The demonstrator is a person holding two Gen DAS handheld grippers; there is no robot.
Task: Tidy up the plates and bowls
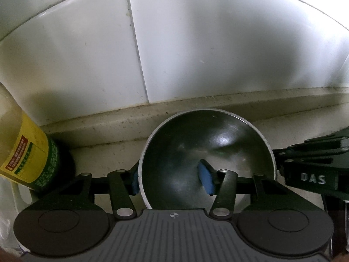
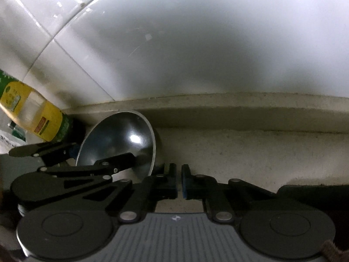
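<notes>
1. While the white tiled wall (image 1: pixel 196 43) filled everything from nine through three o'clock in both wrist views, the pale counter ledge (image 1: pixel 218 102) ran along its foot.
2. At six o'clock of the left wrist view the steel bowl (image 1: pixel 207 152) rested on the counter, close before the ledge.
3. At eight o'clock a yellow-labelled bottle (image 1: pixel 26 152) stood just beside the bowl, apart from it.
4. Straddling the bowl's near wall, the left gripper (image 1: pixel 172 179) had one blue pad outside the rim and one inside; whether the pads pressed could not be told.
5. At six o'clock of its own view the right gripper (image 2: pixel 178 181) was closed on nothing, just beside the bowl's three o'clock side.
6. Judging the step as seizing the bowl, a firm pinch on the wall before lifting seemed wise, since thin steel could slip or tip toward the bottle.
</notes>
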